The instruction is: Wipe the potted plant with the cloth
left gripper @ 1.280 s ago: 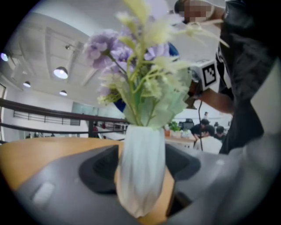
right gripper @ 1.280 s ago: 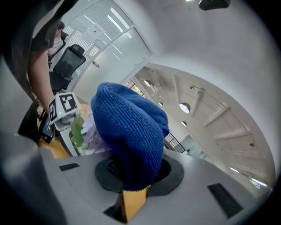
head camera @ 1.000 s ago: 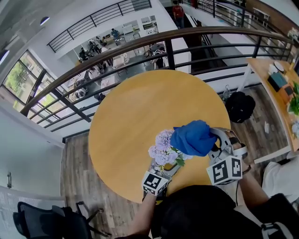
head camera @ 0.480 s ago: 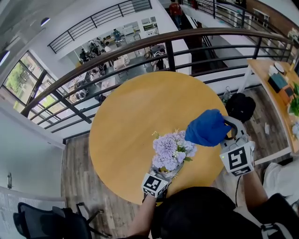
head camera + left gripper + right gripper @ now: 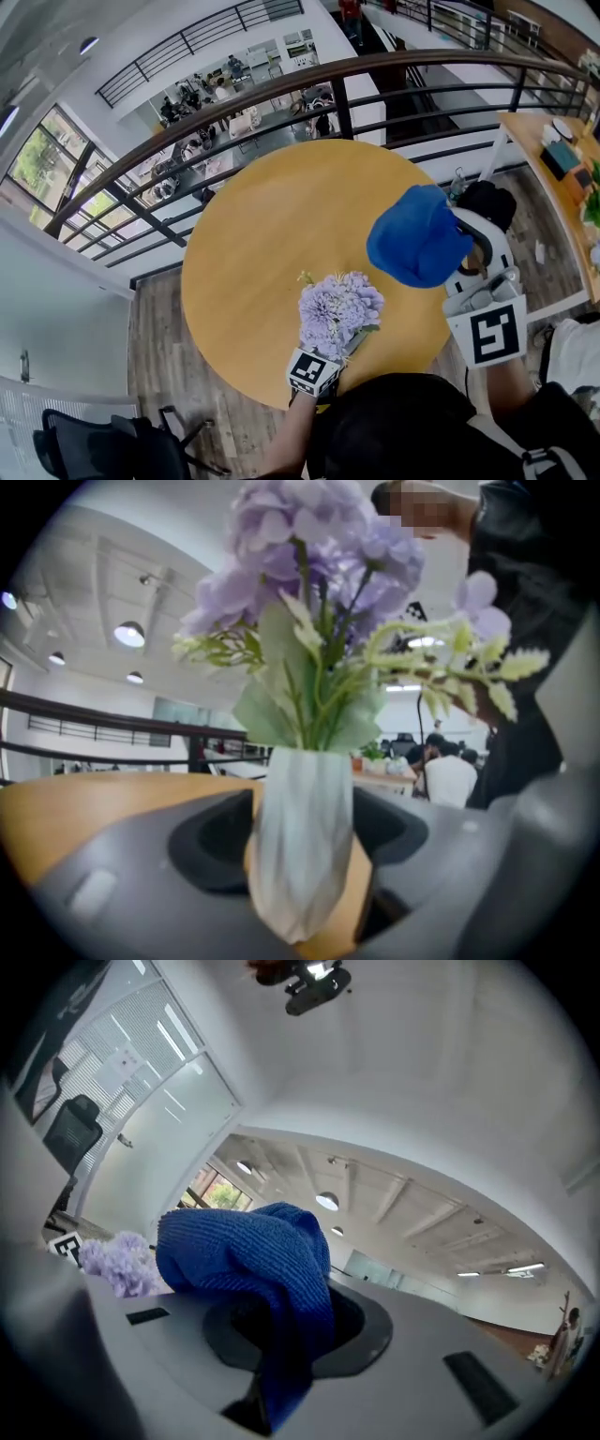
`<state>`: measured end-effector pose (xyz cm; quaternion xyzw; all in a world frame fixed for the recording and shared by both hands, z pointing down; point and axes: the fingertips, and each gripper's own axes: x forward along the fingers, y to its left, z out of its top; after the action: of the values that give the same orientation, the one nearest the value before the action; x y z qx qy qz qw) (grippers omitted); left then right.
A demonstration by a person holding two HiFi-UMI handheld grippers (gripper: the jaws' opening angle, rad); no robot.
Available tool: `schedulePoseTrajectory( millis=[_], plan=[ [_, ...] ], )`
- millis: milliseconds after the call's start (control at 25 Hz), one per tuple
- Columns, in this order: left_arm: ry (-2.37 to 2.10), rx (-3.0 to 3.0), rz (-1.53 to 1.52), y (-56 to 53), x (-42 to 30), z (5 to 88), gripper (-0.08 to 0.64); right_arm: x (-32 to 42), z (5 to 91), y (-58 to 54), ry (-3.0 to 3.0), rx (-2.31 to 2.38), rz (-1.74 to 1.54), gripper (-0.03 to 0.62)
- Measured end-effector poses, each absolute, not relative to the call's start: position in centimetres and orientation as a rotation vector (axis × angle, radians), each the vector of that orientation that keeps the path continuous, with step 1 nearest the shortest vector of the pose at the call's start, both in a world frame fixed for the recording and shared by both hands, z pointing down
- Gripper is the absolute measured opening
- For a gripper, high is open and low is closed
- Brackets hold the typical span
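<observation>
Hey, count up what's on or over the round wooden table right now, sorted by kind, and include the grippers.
Potted plant: 1
Blue cloth: 1
Grippers: 2, the left gripper and the right gripper
Total: 4

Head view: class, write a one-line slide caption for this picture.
Left gripper grips the potted plant on the round wooden table; right gripper holds the blue cloth clear of it.
</observation>
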<state>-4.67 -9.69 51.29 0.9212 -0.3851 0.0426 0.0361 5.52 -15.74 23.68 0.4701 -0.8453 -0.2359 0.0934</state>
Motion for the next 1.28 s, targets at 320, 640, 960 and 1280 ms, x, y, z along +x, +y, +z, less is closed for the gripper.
schedulePoseTrajectory(
  millis=[320, 640, 960, 1280],
  plan=[
    [-1.18, 2.827, 0.134, -10.0, -4.4, 51.5, 0.324, -4.5, 30.6, -9.3, -2.348, 0.694, -1.007, 0.072],
    [-1.185, 2.831, 0.114, -9.7, -4.8, 51.4, 0.324, 1.2, 35.3, -12.7, -2.152, 0.777, -0.903, 0.072],
    [-1.175, 2.835, 0.101, -9.8, -4.6, 51.4, 0.324, 6.0, 37.0, -15.8, -2.016, 0.892, -0.82, 0.072],
    [-1.174, 2.835, 0.103, -9.6, -4.4, 51.6, 0.324, 8.8, 34.9, -18.3, -2.0, 1.123, -0.722, 0.072]
  ],
)
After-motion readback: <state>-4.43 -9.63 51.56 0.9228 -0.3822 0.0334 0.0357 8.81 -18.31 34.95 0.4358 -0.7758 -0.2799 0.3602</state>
